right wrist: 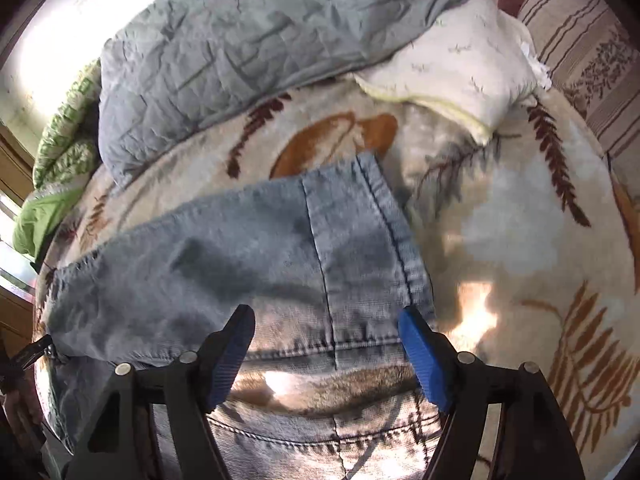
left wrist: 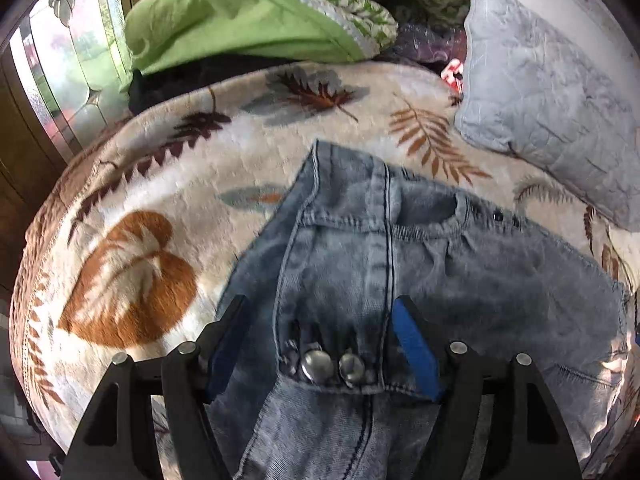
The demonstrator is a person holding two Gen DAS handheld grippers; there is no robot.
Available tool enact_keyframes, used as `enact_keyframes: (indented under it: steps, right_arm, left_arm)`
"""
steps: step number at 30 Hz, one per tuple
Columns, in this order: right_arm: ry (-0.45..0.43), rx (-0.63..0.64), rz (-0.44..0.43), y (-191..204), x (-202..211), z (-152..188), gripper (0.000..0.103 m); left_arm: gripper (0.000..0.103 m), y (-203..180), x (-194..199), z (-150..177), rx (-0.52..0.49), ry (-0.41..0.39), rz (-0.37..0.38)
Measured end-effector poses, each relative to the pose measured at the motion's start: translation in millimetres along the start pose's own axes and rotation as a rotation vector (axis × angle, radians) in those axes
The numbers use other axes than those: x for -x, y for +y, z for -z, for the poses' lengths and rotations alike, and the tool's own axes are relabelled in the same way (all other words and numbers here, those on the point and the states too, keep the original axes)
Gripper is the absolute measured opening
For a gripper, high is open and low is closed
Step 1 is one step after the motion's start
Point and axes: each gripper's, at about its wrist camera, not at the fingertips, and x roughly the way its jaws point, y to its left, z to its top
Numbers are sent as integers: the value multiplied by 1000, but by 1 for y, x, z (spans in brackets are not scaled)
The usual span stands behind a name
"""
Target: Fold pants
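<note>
A: Looking from the left wrist first, the pants (left wrist: 360, 248) are pale blue denim, lying on the leaf-print blanket (left wrist: 132, 264) that covers the bed, with a green pillow (left wrist: 240, 28) and a grey quilt (left wrist: 552, 92) well behind them

B: And the left gripper (left wrist: 320, 344)?

A: Its jaws stand wide apart over the band with the metal buttons (left wrist: 328, 366). The cloth lies between the blue pads, but neither pad presses on it, so I'd call it released, not gripped

B: How would you expect the denim to handle?

A: Soft and limp, though thicker and heavier than shirt cloth, I'd judge. It already lies doubled over itself, so a layer can slide off the one beneath if only the top is pinched. The seams and the buttoned band look the stiffest parts, so they're the better places to take hold

B: Now the right side

A: From the right wrist, the right gripper (right wrist: 326, 344) is spread open too, poised over a stitched hem edge (right wrist: 320, 350) of the folded part, touching nothing that I can see. A cream pillow (right wrist: 460, 72) sits beyond

B: Where should it bite?

A: On that hem, close to the dark seam (right wrist: 320, 248), taking both layers, I'd say, with each hand near an outer corner so the fold stays square
</note>
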Motion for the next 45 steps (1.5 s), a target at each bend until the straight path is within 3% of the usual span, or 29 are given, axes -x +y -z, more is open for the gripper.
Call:
enact_keyframes:
  steps: [2, 4, 8, 11, 15, 19, 22, 23, 25, 27, 30, 33, 37, 45]
  right_arm:
    - [-48, -42, -26, -5, 10, -25, 77]
    - [-57, -67, -36, -11, 2, -53, 77]
    - [20, -75, -2, -18, -42, -89, 77]
    - [64, -72, -7, -22, -70, -97, 68]
    - [97, -48, -8, -20, -90, -94, 47]
    - [104, -30, 8, -21, -96, -93, 45]
    - [110, -14, 7, -21, -96, -94, 45]
    - [110, -12, 7, -21, -98, -95, 45]
    - [106, -19, 4, -22, -98, -94, 45]
    - [101, -10, 28, -18, -99, -94, 37]
    - [94, 3, 68, -18, -98, -93, 18]
    - [72, 1, 70, -19, -90, -94, 17]
    - [3, -10, 56, -17, -62, -95, 17]
    - [-150, -50, -22, -17, 46, -72, 16]
  left_arm:
    - [75, 10, -1, -21, 48, -29, 14]
    - [75, 15, -18, -38, 83, 8, 49]
    - [74, 13, -57, -61, 108, 83, 105]
    - [68, 11, -75, -74, 130, 112, 158]
    - [47, 16, -93, -86, 178, 159, 205]
    - [47, 27, -109, -91, 260, 198, 255]
    - [45, 26, -108, -95, 253, 187, 256]
    - [41, 24, -107, -97, 246, 176, 253]
    - [16, 20, -108, -100, 223, 175, 238]
    - [6, 15, -113, -101, 201, 185, 216]
    - [2, 13, -118, -100, 203, 180, 193]
    - [2, 9, -105, -100, 185, 121, 175]
    - [2, 16, -70, -100, 208, 42, 223]
    - [2, 38, 62, -55, 247, -144, 347]
